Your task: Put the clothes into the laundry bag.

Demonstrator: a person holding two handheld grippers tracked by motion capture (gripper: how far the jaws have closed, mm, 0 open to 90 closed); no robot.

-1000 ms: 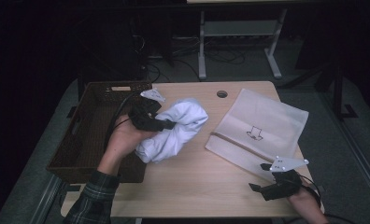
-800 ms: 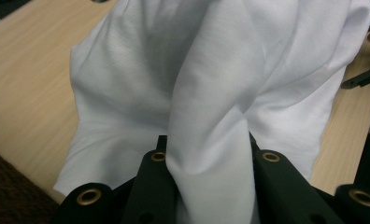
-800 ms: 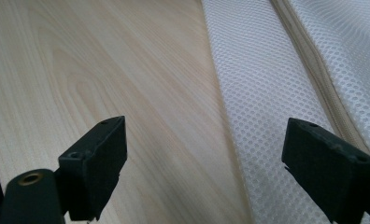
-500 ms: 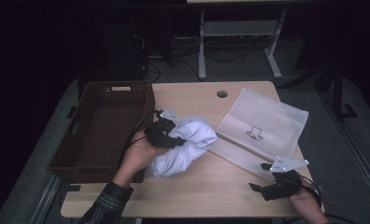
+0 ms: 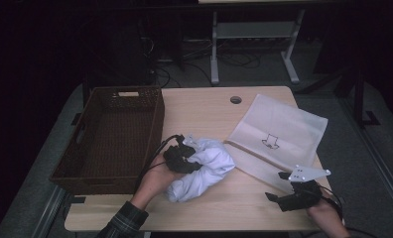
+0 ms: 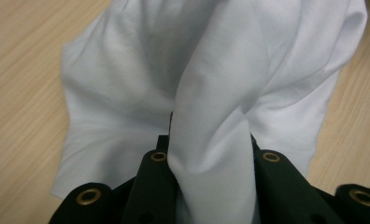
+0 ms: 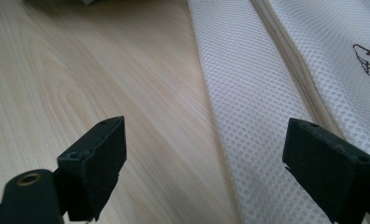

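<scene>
A crumpled white garment [image 5: 204, 171] lies on the wooden table [image 5: 204, 109] just right of the basket. My left gripper [image 5: 182, 157] is shut on a fold of this white cloth [image 6: 211, 140], which rises between its two jaws. A white mesh laundry bag [image 5: 279, 131] with a small black drawing lies flat at the right of the table, its mesh [image 7: 248, 107] and zip edge close ahead of my right gripper. My right gripper [image 5: 284, 198] rests near the table's front right edge, open, its fingertips [image 7: 103, 154] wide apart with nothing between them.
A dark brown wicker basket [image 5: 155, 124] stands at the left of the table with nothing showing inside. A round cable hole [image 5: 235, 99] sits near the far edge. Behind the table are a white metal frame [image 5: 254, 44] and cables on the dark floor.
My left gripper has carried the white garment from beside the basket's far corner toward the front middle of the table and lowered it. The right gripper has stayed still.
</scene>
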